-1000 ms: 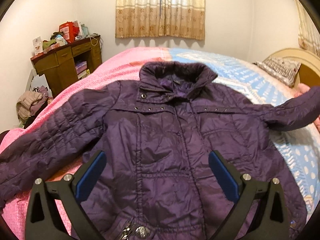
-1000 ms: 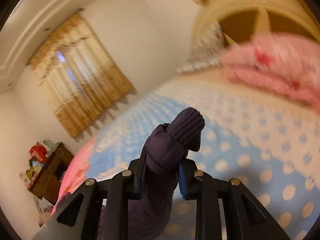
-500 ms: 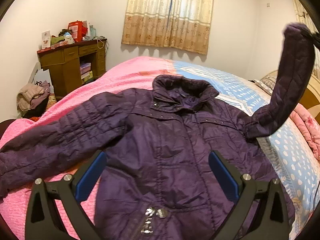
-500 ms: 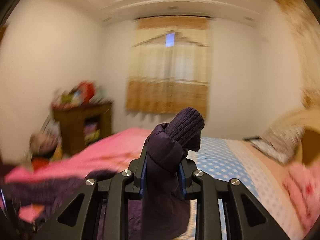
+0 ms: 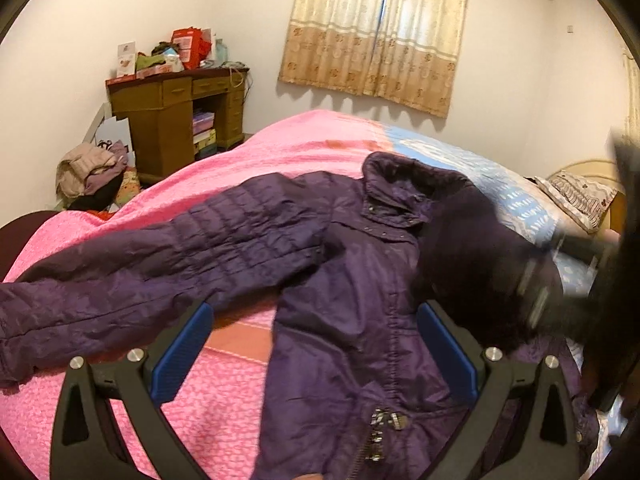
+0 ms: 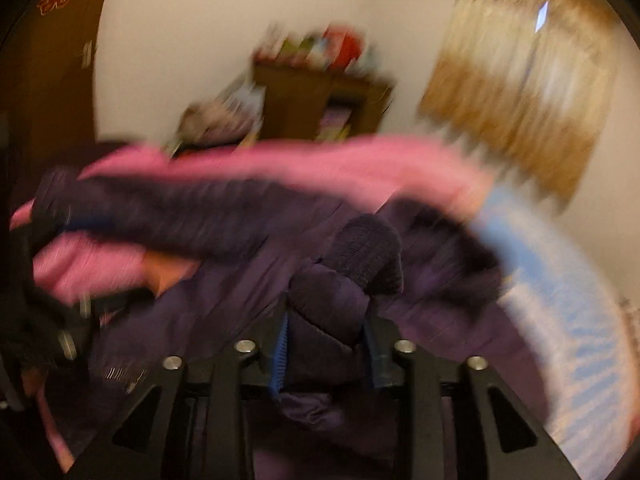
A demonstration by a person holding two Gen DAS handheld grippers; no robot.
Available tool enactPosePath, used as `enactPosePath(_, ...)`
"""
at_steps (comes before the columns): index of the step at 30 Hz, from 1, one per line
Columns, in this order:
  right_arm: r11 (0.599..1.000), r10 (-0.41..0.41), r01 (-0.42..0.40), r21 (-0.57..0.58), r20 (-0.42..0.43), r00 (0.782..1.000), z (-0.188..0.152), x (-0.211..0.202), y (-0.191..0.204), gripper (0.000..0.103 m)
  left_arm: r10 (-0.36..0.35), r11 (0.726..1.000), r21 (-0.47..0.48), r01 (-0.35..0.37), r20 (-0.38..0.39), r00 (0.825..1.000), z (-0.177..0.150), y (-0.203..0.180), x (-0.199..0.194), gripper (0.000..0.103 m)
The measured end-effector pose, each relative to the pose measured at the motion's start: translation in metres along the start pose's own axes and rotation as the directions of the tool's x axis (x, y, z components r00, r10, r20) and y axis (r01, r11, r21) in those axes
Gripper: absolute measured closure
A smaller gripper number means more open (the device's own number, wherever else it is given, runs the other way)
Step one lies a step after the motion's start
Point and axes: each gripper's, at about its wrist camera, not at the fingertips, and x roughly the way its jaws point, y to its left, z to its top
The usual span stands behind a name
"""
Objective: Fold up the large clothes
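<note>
A dark purple quilted jacket (image 5: 352,292) lies front up on the bed, collar far, zipper near. Its left sleeve (image 5: 160,264) stretches out to the left over the pink cover. My left gripper (image 5: 314,312) hovers open over the jacket's lower front, nothing between its blue pads. The right sleeve (image 5: 472,248), blurred, lies drawn across the chest. In the right wrist view my right gripper (image 6: 326,332) has that sleeve's end between its pads, the knit cuff (image 6: 368,252) sticking out past them. Its jaws are opening, with the padded cloth still filling the gap.
The bed cover (image 5: 280,152) is pink on the left and blue with dots on the right. A cluttered wooden desk (image 5: 176,120) stands far left, with a heap of clothes (image 5: 92,168) on the floor beside it. A pillow (image 5: 580,196) lies far right.
My right gripper has swung the right sleeve from high at the right down and across the jacket's front. My left gripper has drifted left, still open.
</note>
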Motion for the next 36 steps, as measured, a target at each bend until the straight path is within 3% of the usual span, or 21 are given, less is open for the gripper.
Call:
enactPosePath(2, 1.0, 0.017, -0.017, -0.013, 0.01, 1.0, -0.02, -0.008, 0.012, 0.043, 0.0, 1.0, -0.001, 0.0, -0.001, 1.0, 0.0, 0.003, 0.001, 0.0)
enactPosePath(4, 1.0, 0.008, -0.008, 0.003, 0.029, 1.0, -0.035, -0.028, 0.008, 0.042, -0.017, 1.0, -0.005, 0.017, -0.007, 1.0, 0.001, 0.004, 0.003, 0.0)
enactPosePath(7, 0.996, 0.003, -0.016, 0.087, 0.146, 0.989, -0.045, -0.074, -0.01, 0.038, -0.074, 0.997, -0.019, 0.074, -0.037, 0.997, 0.005, -0.003, 0.011, 0.0)
enactPosePath(9, 0.986, 0.011, -0.05, 0.157, 0.24, 0.971, -0.047, -0.107, -0.026, 0.036, -0.11, 0.994, -0.03, 0.109, -0.038, 0.993, 0.007, -0.011, 0.014, 0.0)
enactPosePath(11, 0.964, 0.044, -0.131, 0.232, 0.345, 0.938, -0.054, -0.146, -0.044, 0.031, -0.145, 0.989, -0.026, 0.144, -0.047, 0.988, 0.009, -0.021, 0.018, 0.0)
enactPosePath(14, 0.936, 0.036, -0.183, 0.302, 0.435, 0.9, -0.063, -0.191, -0.058, 0.026, -0.197, 0.98, -0.014, 0.197, -0.063, 0.978, 0.01, -0.038, 0.024, 0.0)
enactPosePath(19, 0.845, 0.139, -0.333, 0.418, 0.43, 0.892, -0.084, -0.24, -0.082, 0.023, -0.229, 0.973, 0.017, 0.232, -0.104, 0.968, 0.015, -0.062, 0.045, 0.005)
enactPosePath(22, 0.812, 0.128, -0.342, 0.474, 0.427, 0.895, -0.108, -0.262, -0.089, 0.021, -0.233, 0.971, 0.01, 0.237, -0.164, 0.959, 0.013, -0.065, 0.065, 0.042)
enactPosePath(23, 0.807, 0.1, -0.317, 0.498, 0.413, 0.905, -0.116, -0.264, -0.09, 0.019, -0.256, 0.966, -0.006, 0.259, -0.175, 0.951, 0.01, -0.064, 0.067, 0.066)
enactPosePath(24, 0.805, 0.066, -0.278, 0.524, 0.387, 0.92, -0.125, -0.263, -0.091, 0.015, -0.272, 0.962, -0.032, 0.271, -0.173, 0.946, 0.007, -0.061, 0.065, 0.08)
enactPosePath(26, 0.792, 0.014, -0.202, 0.576, 0.313, 0.95, -0.142, -0.255, -0.096, 0.014, -0.266, 0.963, -0.076, 0.258, -0.125, 0.956, 0.002, -0.053, 0.053, 0.082)
enactPosePath(27, 0.768, -0.012, -0.152, 0.622, 0.251, 0.968, -0.154, -0.246, -0.1, 0.014, -0.236, 0.971, -0.069, 0.23, -0.083, 0.968, -0.002, -0.051, 0.04, 0.083)
enactPosePath(29, 0.693, -0.028, -0.103, 0.713, 0.169, 0.985, -0.176, -0.227, -0.11, 0.014, -0.223, 0.973, -0.066, 0.22, -0.052, 0.973, -0.009, -0.048, 0.027, 0.083)
enactPosePath(32, 0.523, -0.01, -0.074, 0.849, 0.092, 0.996, -0.215, -0.197, -0.13, 0.014, -0.195, 0.978, -0.087, 0.191, -0.039, 0.98, -0.023, -0.038, 0.015, 0.082)
enactPosePath(33, 0.458, -0.023, -0.049, 0.888, 0.067, 0.998, -0.229, -0.188, -0.138, 0.014, -0.164, 0.984, -0.08, 0.159, -0.06, 0.985, -0.029, -0.037, 0.019, 0.081)
enactPosePath(36, 0.344, -0.052, -0.031, 0.938, 0.051, 0.997, -0.247, -0.174, -0.154, 0.014, -0.116, 0.991, -0.081, 0.107, -0.111, 0.987, -0.034, -0.033, 0.03, 0.076)
